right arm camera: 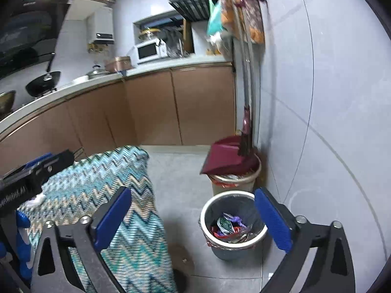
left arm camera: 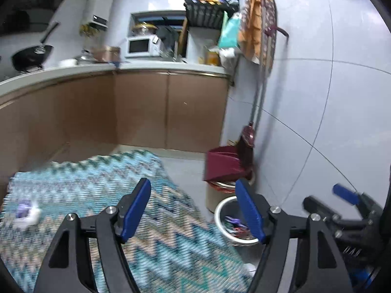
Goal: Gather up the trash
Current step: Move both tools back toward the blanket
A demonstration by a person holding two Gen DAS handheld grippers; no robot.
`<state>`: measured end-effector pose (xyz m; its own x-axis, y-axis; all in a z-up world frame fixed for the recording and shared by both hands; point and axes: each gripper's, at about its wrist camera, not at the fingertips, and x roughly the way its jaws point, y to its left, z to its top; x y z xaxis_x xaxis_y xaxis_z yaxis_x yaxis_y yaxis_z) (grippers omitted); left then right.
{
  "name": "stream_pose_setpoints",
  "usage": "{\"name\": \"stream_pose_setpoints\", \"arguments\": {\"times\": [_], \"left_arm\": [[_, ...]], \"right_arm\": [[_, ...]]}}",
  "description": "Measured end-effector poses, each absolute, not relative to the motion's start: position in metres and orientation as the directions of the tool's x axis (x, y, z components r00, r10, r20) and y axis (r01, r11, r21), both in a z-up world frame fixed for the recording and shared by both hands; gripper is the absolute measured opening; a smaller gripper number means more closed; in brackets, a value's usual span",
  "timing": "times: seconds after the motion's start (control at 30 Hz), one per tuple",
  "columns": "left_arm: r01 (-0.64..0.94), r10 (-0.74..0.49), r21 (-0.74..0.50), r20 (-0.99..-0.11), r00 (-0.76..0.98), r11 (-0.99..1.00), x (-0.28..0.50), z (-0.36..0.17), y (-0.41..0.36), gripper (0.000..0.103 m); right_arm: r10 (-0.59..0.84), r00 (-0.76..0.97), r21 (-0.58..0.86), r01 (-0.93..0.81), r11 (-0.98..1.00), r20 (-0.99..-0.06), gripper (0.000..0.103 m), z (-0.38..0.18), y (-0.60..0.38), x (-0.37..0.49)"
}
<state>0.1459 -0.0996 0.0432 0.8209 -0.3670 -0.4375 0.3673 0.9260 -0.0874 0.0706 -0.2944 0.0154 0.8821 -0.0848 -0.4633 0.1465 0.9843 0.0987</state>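
On the floor by the wall, the grey trash bin [right arm camera: 232, 222] holds crumpled wrappers [right arm camera: 228, 225]. My right gripper [right arm camera: 193, 216] hangs above it, jaws spread wide, empty. My left gripper [left arm camera: 193, 210] also released, nothing between pads. White scrap [left arm camera: 27, 213] lies on the zigzag cloth [left arm camera: 97, 183]. Maroon dustpan [right arm camera: 224, 156] sits atop the tan bin [right arm camera: 234, 183] behind.

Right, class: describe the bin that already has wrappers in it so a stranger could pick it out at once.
Start at the pale tiled wall on the right, where a broom leans. Two bins stand on the floor below it. The grey bin is the nearer one, open-topped with colourful wrappers inside, while the beige bin behind it has a maroon dustpan resting on top.
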Motion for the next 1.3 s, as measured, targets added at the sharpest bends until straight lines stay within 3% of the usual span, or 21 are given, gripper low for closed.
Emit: {"name": "stream_pose_setpoints", "arguments": {"times": [0.47, 1.3], "left_arm": [[0.205, -0.204, -0.035, -0.343, 0.917, 0.978, 0.067, 0.063, 0.004, 0.073], [0.153, -0.152, -0.022, -0.313, 0.938, 0.988, 0.040, 0.057, 0.030, 0.073]], "right_arm": [[-0.053, 0.900, 0.019, 0.068, 0.998, -0.432, 0.103, 0.036, -0.222, 0.042], [-0.050, 0.908, -0.030, 0.041, 0.999, -0.416, 0.103, 0.037, -0.197, 0.029]]}}
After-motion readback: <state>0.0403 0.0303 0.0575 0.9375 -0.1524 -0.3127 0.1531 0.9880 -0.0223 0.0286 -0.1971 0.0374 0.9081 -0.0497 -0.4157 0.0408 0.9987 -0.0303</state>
